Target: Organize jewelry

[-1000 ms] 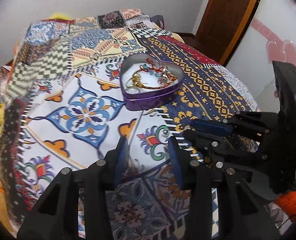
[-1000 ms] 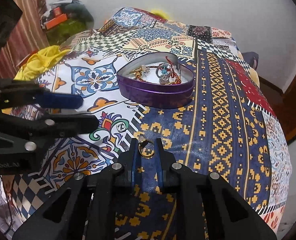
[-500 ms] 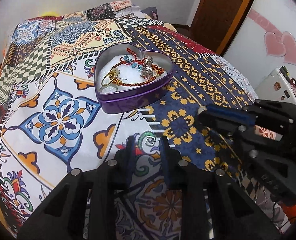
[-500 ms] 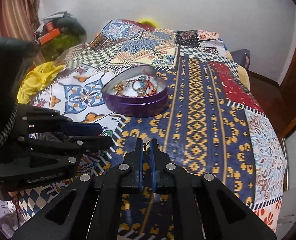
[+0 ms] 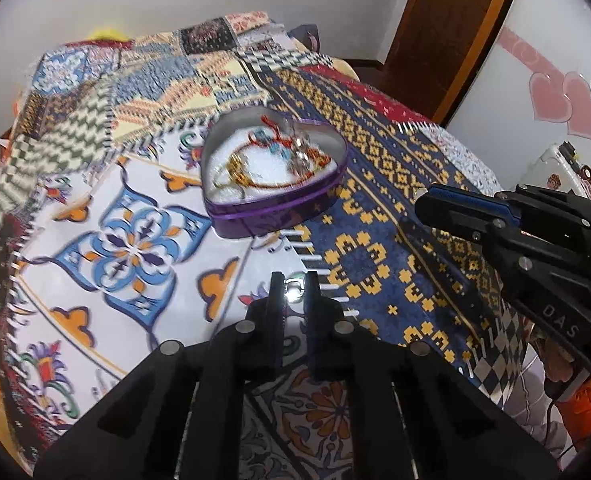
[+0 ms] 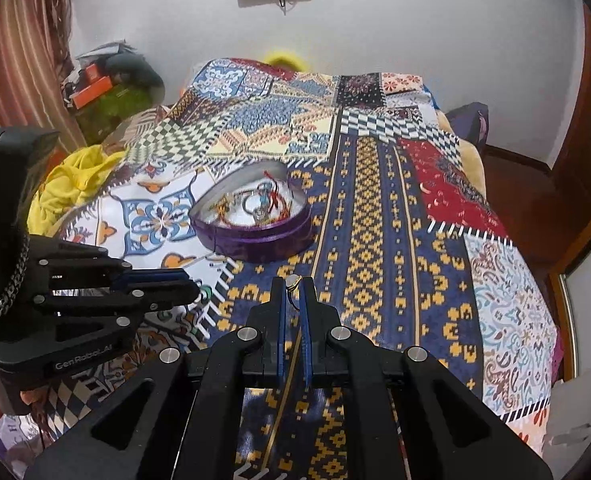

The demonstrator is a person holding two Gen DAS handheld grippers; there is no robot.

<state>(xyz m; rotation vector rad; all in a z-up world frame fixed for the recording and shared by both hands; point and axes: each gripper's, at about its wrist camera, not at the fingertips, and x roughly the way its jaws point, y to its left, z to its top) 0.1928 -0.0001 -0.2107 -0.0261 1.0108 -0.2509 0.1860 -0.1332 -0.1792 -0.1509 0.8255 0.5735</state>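
Note:
A purple heart-shaped tin (image 5: pixel 279 216) holding bracelets and rings sits on the patterned bedspread; it also shows in the right wrist view (image 6: pixel 255 236). My left gripper (image 5: pixel 294 290) is shut on a silver ring (image 5: pixel 294 290) and holds it above the bedspread, short of the tin. My right gripper (image 6: pixel 293 284) is shut on a gold ring (image 6: pixel 294 281), raised above the blue-and-yellow patch to the right of the tin. Each gripper shows in the other's view, the right one (image 5: pixel 495 216) and the left one (image 6: pixel 95 292).
The patchwork bedspread (image 6: pixel 375 240) covers the bed. Yellow cloth (image 6: pixel 71 184) lies at its left edge, with clutter (image 6: pixel 107 88) beyond. A wooden door (image 5: pixel 447 28) and a white cabinet with pink hearts (image 5: pixel 551 96) stand to the right.
My left gripper closed on the silver ring and lifted it. My right gripper closed on the gold ring and rose with it, drawing back from the tin.

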